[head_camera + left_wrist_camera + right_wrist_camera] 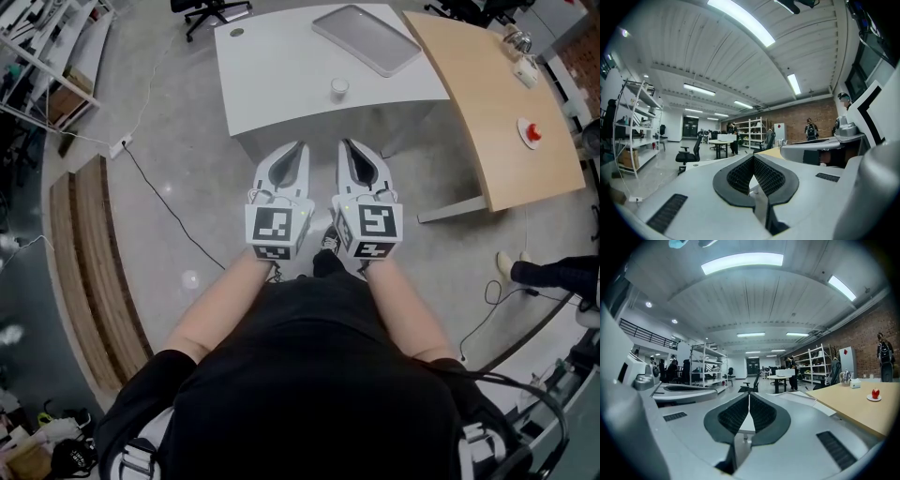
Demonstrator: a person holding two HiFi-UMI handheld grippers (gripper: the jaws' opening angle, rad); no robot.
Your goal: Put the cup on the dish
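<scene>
I hold my left arm (217, 309) and right arm (408, 309) stretched forward side by side. The left gripper (301, 147) and right gripper (345, 145) point level and parallel, each with jaws pressed together, gripping nothing.

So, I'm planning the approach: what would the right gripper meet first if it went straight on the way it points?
Probably the cup on the white table. The right gripper, jaws shut, points level at it and seems above the tabletop, though height is hard to judge.
</scene>
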